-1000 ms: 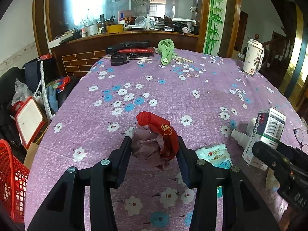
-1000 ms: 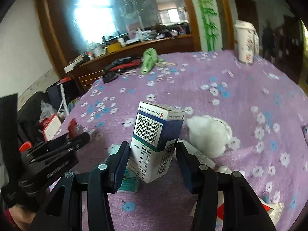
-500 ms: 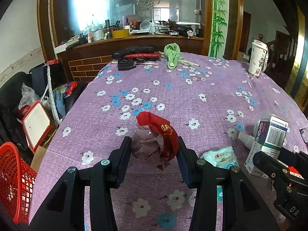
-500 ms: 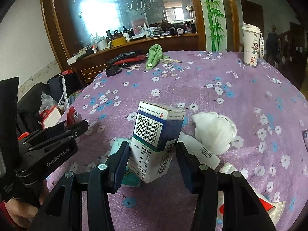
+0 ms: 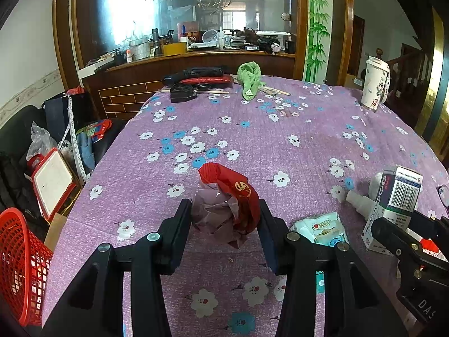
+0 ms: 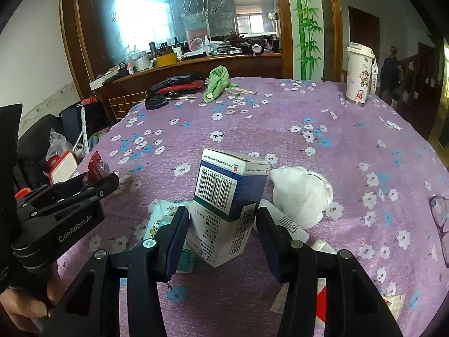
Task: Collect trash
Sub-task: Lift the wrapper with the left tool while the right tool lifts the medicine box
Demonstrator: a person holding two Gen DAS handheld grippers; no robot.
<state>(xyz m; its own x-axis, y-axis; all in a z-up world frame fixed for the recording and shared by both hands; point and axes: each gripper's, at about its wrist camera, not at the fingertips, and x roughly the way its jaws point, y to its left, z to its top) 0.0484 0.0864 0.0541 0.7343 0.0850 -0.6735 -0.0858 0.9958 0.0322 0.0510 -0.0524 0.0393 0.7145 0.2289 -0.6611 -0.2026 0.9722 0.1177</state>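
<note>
My left gripper [image 5: 224,219] is shut on a crumpled red and clear plastic wrapper [image 5: 227,202], held over the purple flowered tablecloth [image 5: 252,140]. My right gripper [image 6: 223,224] is shut on a white and blue carton box with a barcode [image 6: 227,205]; the box also shows in the left wrist view [image 5: 393,207]. A crumpled white tissue [image 6: 301,193], a wet-wipe packet [image 5: 322,229], a small white bottle [image 5: 360,200] and paper scraps [image 6: 289,221] lie on the cloth near the box. The left gripper shows in the right wrist view [image 6: 84,193].
A red mesh basket [image 5: 19,266] stands off the table's left edge beside bags and a red-framed board [image 5: 52,179]. At the far side lie a green cloth [image 5: 249,80], black and red items [image 5: 196,80] and a white tumbler [image 5: 374,84]. Glasses [image 6: 440,216] lie at right.
Both grippers have drawn back and risen a little with their loads; the table's far side looks farther off. Grips are unchanged.
</note>
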